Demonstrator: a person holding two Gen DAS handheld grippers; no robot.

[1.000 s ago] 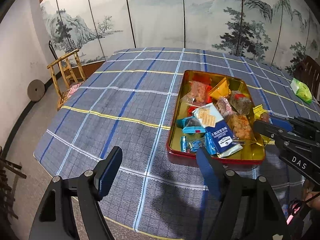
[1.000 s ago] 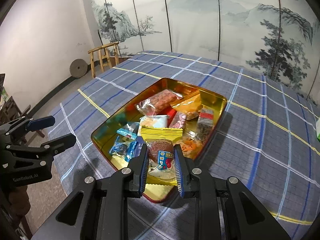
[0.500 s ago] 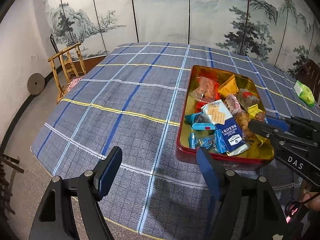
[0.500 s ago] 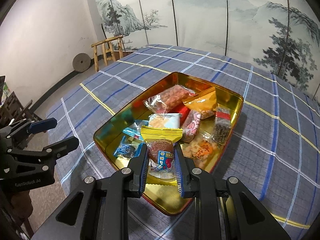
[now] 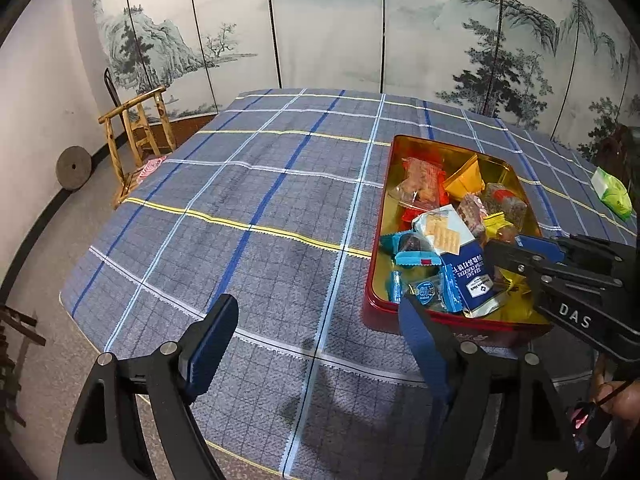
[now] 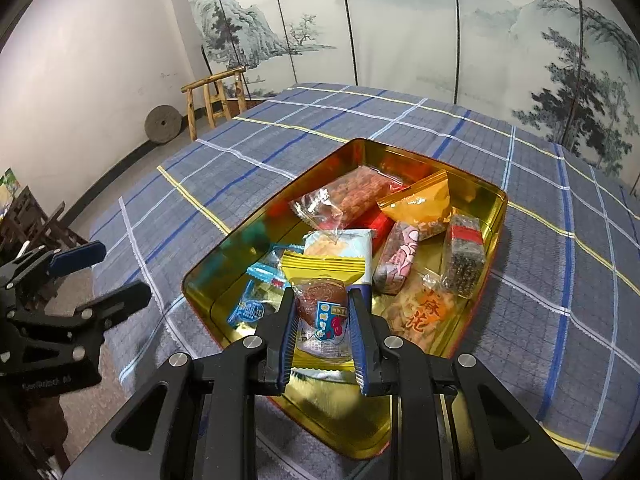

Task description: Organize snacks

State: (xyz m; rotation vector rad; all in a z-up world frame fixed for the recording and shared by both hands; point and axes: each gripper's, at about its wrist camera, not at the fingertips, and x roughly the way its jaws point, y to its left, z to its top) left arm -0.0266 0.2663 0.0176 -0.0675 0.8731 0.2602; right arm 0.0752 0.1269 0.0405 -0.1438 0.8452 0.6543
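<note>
Lowered yellow-topped clear snack packet [image 6: 320,300]

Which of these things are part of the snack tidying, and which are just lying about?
Part of the job: gold tin, the yellow snack packet gripped by the right gripper, and the open left gripper.

Lying about: green packet, wooden chair, stone wheel.

Looks like a traditional sitting or tea room in a home. Shown by the folding screen [image 5: 328,28] painted with ink mountains and pines, a rustic wooden chair [image 5: 136,136], a stone millwheel [image 5: 73,168] against the white wall, and a table under a plaid cloth [image 5: 248,216].
</note>
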